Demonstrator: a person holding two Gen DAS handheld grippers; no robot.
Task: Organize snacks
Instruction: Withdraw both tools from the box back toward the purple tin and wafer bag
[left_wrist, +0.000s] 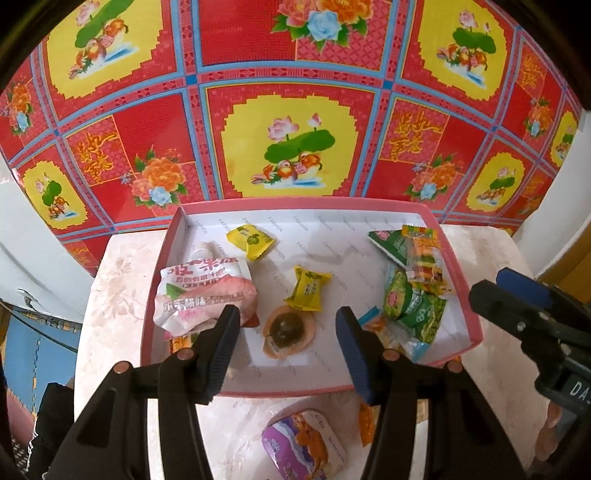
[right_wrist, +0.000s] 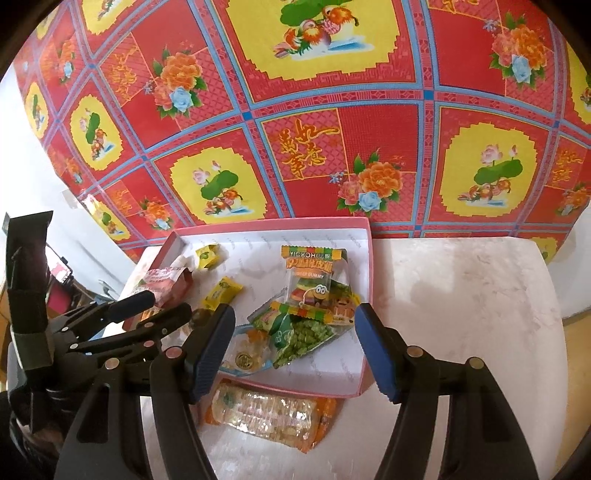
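Working left to right, we start with our left gripper (left_wrist: 288, 347), which hangs over the near edge of the pink tray (left_wrist: 476, 325), jaws apart and holding nothing. Below it, on the white table (left_wrist: 110, 295) just outside the tray, lies a purple cup snack (left_wrist: 303, 446), the nearest loose item to this hand; its lower edge is cut off by the frame. Inside the tray we see a pink pouch (left_wrist: 207, 291) at the left, two yellow candies (left_wrist: 308, 288) and a brown round sweet (left_wrist: 288, 330) in the middle, and a heap of green and orange packets (left_wrist: 413, 288) at the right.

Our right gripper (right_wrist: 295, 343) also stands apart and empty, above the tray's near right corner. Directly beneath it, outside the tray wall, rests a long orange cracker pack (right_wrist: 269, 410); its long axis runs across the jaws, left to right, so we judge this hand the nearer one for it. Its left end is partly hidden behind the left finger. The packets piled in the tray overlap, so we cannot count them.
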